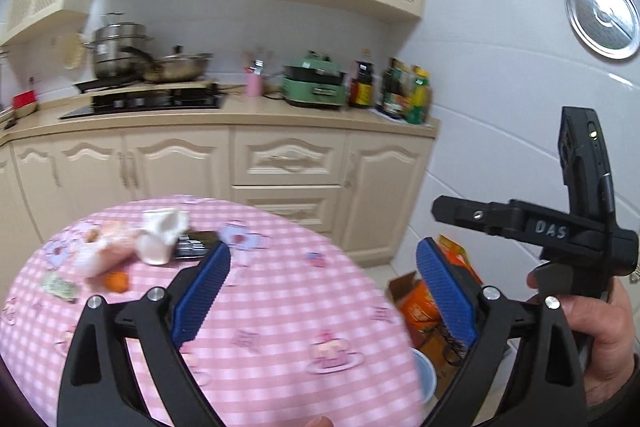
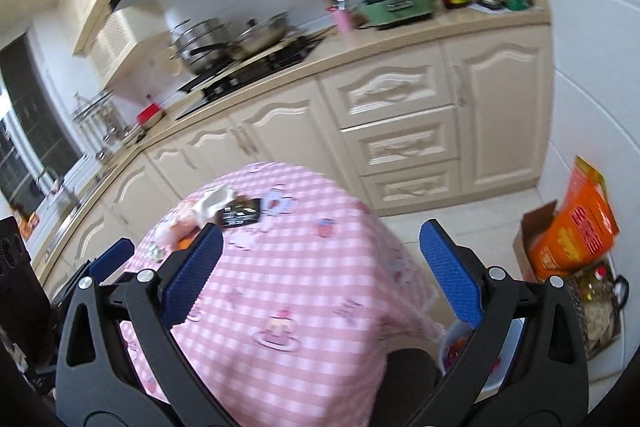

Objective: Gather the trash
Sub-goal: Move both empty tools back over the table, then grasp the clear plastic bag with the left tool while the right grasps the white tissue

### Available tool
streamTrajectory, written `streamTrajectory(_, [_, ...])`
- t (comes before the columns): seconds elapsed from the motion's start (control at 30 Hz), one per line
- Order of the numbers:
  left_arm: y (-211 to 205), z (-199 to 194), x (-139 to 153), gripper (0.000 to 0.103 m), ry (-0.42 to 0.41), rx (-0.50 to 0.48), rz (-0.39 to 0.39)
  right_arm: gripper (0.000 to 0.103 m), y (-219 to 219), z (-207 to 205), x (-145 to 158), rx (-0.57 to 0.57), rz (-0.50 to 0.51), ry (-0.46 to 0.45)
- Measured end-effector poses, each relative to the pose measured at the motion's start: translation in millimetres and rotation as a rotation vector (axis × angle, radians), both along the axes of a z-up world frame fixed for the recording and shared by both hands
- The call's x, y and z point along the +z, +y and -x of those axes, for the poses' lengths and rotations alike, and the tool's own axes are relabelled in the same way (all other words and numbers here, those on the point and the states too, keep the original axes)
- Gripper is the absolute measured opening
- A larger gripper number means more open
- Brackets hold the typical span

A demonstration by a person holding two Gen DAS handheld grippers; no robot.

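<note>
table [image 1: 280, 307]: round, pink check cloth, fills the lower half of both views; kitchen counter behind it, well apart.
bin [image 2: 450, 341]: white tub w/ red-ish scraps inside, on the floor just beside the table's right edge, mostly hidden behind the right gripper's frame. Judged the drop point for the trash; can't be sure.
trash pile [image 1: 132, 247]: far-left part of the tabletop. Crumpled white paper [image 1: 162, 235] on top, dark wrapper [image 2: 240, 213] touching its right side, pale plastic bag [image 1: 100, 255] to its left, small orange bit [image 1: 116, 281] nearest the camera. Blurred, so exact overlaps can't be told.
left gripper [image 1: 320, 295]: jaws wide apart, nothing btwn the pads, held above the near table, aimed across it twd the pile but well short.
right gripper [image 2: 318, 275]: jaws apart too, empty, over the table's right half, nearer the bin side.
step (judgement): reach out for the next piece; nothing is picked yet.
how to do it well: go for the white paper first, it sits highest and crushes easily. Come in low over the cloth, pads either side of the wad, keep tips off the cloth so it doesn't bunch. Flat wrapper needs an edge pinch. Orange bit may roll, so take it last, slowly.
</note>
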State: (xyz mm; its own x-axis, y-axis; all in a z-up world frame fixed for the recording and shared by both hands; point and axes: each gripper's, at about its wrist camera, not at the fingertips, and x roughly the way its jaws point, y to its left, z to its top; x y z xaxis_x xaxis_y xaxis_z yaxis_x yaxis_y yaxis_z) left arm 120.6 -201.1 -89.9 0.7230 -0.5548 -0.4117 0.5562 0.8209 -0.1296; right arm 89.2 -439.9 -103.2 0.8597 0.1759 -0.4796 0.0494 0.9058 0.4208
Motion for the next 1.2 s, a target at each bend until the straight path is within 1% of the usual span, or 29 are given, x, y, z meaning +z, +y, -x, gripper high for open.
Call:
streamTrajectory(0.17, [54.3,-14.4,-4.8,0.092,-0.001,0.107,0.011,0.097,51.2,-26.9,10.2,0.081,0.038,-0.003])
streamTrajectory(0.27, [92.7,-27.7,-10.1,0.092,0.011,0.176,0.023,0.097,78.4,-42.6,10.4,0.126,0.062,0.004])
streamTrajectory(0.37, [120.9,-40.7,-14.6,0.092,0.016,0.233,0.020,0.097,103.0,-59.8,7.5,0.158,0.089,0.015])
streamTrajectory(0.47, [147.3,-59.9,-23.7,0.092,0.027,0.282,-0.017,0.097,125.1,-82.2,-0.6,0.198,0.094,0.039])
streamTrajectory(0.6, [164.0,-84.0,-36.9,0.092,0.050,0.321,-0.096,0.097,145.0,-109.5,-13.3,0.231,0.093,0.072])
streamTrajectory(0.67, [168.9,-97.0,-41.3,0.092,0.053,0.332,-0.139,0.097,154.2,-125.6,-19.3,0.248,0.094,0.089])
streamTrajectory(0.73, [168.2,-117.4,-48.9,0.092,0.070,0.333,-0.202,0.097,163.8,-142.8,-24.1,0.272,0.086,0.101])
streamTrajectory(0.83, [164.0,-143.4,-60.3,0.092,0.104,0.317,-0.251,0.097,172.9,-164.0,-28.9,0.290,0.074,0.119])
streamTrajectory(0.9, [160.8,-162.9,-69.7,0.092,0.139,0.308,-0.286,0.097,178.9,-184.7,-36.3,0.298,0.062,0.147])
streamTrajectory(1.03, [155.7,-191.3,-78.6,0.092,0.172,0.282,-0.312,0.097,186.4,-218.5,-48.7,0.287,0.029,0.193])
streamTrajectory(1.1, [153.5,-203.0,-79.6,0.092,0.173,0.276,-0.320,0.097,191.6,-230.9,-52.7,0.285,0.021,0.208])
streamTrajectory(1.2, [149.1,-215.3,-83.8,0.092,0.179,0.262,-0.333,0.096,201.6,-250.0,-59.9,0.286,0.041,0.240])
